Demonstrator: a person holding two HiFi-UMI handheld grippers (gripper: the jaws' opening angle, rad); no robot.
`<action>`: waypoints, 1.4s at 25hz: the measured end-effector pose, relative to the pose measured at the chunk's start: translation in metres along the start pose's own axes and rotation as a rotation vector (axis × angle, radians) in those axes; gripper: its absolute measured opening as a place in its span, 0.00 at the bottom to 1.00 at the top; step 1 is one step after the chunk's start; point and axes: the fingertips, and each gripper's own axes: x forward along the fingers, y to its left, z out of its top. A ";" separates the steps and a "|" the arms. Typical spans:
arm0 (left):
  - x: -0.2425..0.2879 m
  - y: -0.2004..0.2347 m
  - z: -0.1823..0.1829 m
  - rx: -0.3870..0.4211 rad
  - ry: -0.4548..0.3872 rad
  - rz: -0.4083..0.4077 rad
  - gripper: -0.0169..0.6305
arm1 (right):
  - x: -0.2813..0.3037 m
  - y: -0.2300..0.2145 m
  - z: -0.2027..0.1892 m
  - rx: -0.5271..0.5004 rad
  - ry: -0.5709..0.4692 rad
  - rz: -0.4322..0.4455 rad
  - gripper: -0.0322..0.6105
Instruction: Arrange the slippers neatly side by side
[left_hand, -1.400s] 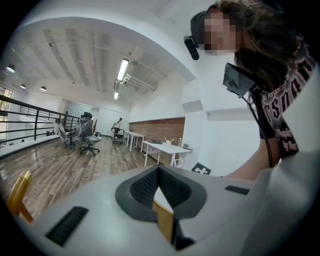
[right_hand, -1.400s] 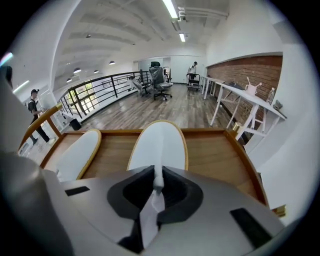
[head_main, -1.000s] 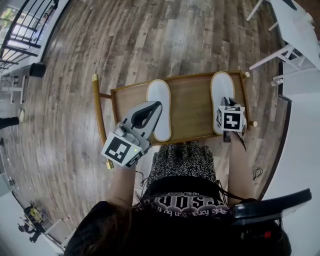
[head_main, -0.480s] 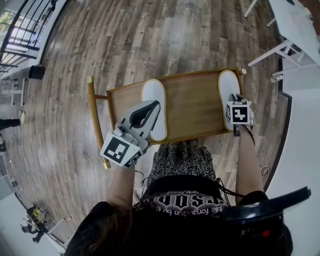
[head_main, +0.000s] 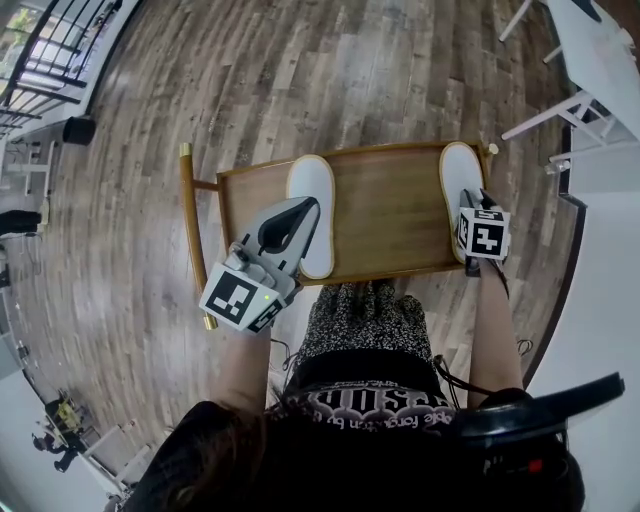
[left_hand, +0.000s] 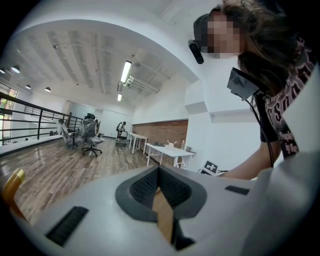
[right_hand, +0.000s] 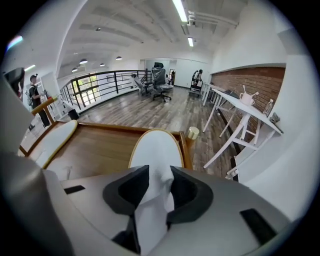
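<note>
Two white slippers with tan rims lie on a wooden tray (head_main: 385, 215). The left slipper (head_main: 311, 205) is at its left part and the right slipper (head_main: 458, 185) lies along its right edge. My left gripper (head_main: 310, 205) hovers over the left slipper; its tips (left_hand: 159, 169) meet and nothing is between them. My right gripper (head_main: 468, 203) is over the right slipper's near end. In the right gripper view its jaws (right_hand: 160, 172) have just been opening, with that slipper's (right_hand: 156, 147) white upper standing loosely between them. The other slipper (right_hand: 52, 140) shows at the left there.
The tray (right_hand: 100, 145) has a raised rim and brass-capped posts (head_main: 185, 150) at its corners. A white table (head_main: 590, 50) stands on the wooden floor at the upper right. The person's patterned lap (head_main: 365, 320) is against the tray's near edge. A black railing (head_main: 40, 60) runs at the far left.
My right gripper and the right slipper have shifted right, closer to the tray's right edge. The left gripper has stayed over the left slipper.
</note>
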 end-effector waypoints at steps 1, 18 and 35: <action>-0.001 0.002 -0.001 -0.006 0.000 0.008 0.03 | -0.001 0.000 0.002 0.014 -0.008 0.010 0.22; -0.050 0.030 -0.010 -0.034 -0.010 0.123 0.03 | -0.076 0.169 0.061 0.040 -0.209 0.241 0.24; -0.098 0.038 -0.038 -0.070 0.003 0.083 0.03 | -0.014 0.346 0.043 -0.092 -0.070 0.293 0.26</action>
